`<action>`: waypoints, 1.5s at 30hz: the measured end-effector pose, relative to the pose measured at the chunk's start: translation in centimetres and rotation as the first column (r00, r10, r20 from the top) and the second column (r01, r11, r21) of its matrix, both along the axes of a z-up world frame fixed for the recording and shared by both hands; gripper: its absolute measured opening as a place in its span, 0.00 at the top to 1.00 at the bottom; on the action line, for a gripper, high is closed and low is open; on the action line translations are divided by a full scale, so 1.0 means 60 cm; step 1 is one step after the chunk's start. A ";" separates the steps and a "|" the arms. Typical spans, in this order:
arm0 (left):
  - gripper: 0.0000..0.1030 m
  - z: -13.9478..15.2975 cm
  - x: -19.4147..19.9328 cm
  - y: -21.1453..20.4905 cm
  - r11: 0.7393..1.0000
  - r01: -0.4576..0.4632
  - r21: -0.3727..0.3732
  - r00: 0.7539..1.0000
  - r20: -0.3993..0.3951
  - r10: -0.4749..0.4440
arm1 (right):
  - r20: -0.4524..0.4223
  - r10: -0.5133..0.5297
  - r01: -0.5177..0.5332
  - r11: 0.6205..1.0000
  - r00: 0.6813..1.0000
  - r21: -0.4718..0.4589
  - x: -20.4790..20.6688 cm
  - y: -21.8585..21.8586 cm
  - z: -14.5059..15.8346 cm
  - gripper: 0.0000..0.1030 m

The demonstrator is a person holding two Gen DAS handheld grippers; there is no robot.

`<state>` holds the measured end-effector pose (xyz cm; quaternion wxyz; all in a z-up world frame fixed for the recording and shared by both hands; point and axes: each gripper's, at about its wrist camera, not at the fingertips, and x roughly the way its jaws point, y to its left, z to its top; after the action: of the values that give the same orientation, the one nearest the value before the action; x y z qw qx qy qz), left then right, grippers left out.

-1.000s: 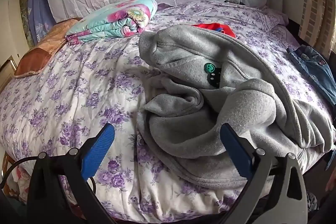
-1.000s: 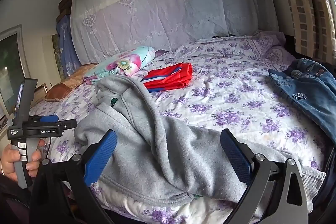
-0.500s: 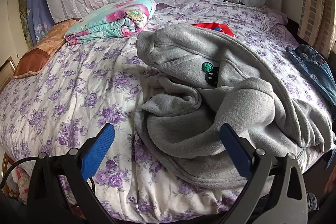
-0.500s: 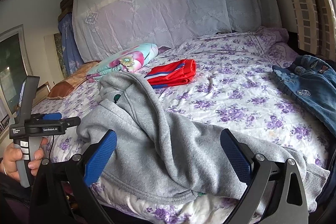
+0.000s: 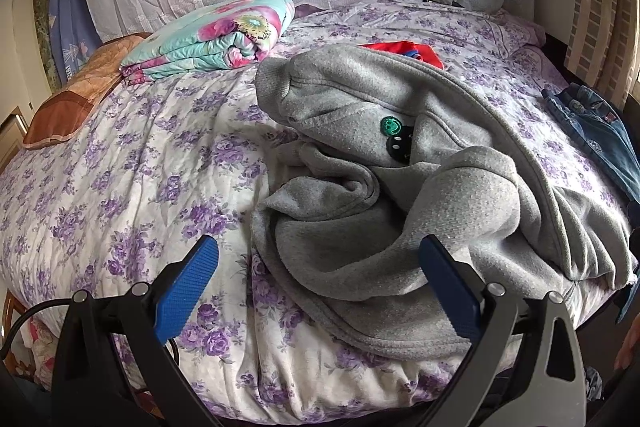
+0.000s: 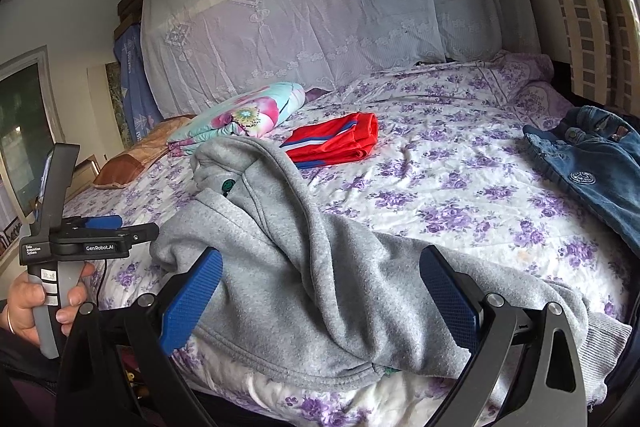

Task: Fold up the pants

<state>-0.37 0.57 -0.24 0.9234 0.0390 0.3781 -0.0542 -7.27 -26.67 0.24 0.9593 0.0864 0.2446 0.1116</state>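
Grey fleece pants [image 5: 384, 163] lie crumpled on the flowered bed [image 5: 132, 163], with a green and a black patch showing. They also show in the right wrist view [image 6: 304, 267], bunched at the near edge of the bed. My left gripper [image 5: 318, 289] is open and empty, just short of the pants' near hem. My right gripper [image 6: 320, 297] is open and empty, its jaws either side of the grey heap, above it. The left gripper [image 6: 100, 223] shows in the right wrist view at the left, held in a hand.
A folded floral quilt [image 5: 212, 35] and an orange pillow [image 5: 72, 99] lie at the back left. Folded red shorts [image 6: 336, 143] lie behind the grey pants. Blue jeans [image 6: 588, 167] lie at the right edge. A lace-covered headboard [image 6: 320, 15] stands behind.
Both cameras have shifted slightly; the right wrist view has drawn a little closer and lower over the grey pants. The pants have not moved and both grippers stay open.
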 end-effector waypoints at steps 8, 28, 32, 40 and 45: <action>0.05 0.000 -0.001 0.000 1.000 0.002 -0.003 1.000 -0.001 -0.002 | -0.005 0.012 -0.012 1.000 1.000 -0.003 0.001 0.005 -0.002 0.03; 0.05 0.019 0.031 0.048 0.996 0.008 -0.086 1.000 0.018 -0.007 | -0.009 0.013 -0.013 1.000 1.000 -0.012 0.004 0.002 -0.002 0.03; 0.05 0.006 0.088 0.056 0.976 0.074 -0.204 0.996 -0.034 -0.083 | -0.027 0.026 -0.027 0.999 0.999 -0.021 0.015 0.008 -0.004 0.03; 0.29 -0.072 0.179 -0.019 0.970 0.146 -0.192 0.964 -0.193 -0.184 | -0.017 0.052 -0.053 0.993 0.999 -0.101 0.042 0.025 0.030 0.03; 0.70 -0.086 0.176 -0.007 0.953 0.176 -0.246 0.949 -0.217 -0.231 | -0.014 0.067 -0.068 0.989 0.998 -0.131 0.053 0.036 0.048 0.03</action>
<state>10.19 0.15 -5.38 0.8580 -0.0330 0.4737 -0.1961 -4.09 -24.50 3.15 0.9574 0.0155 0.2586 0.1273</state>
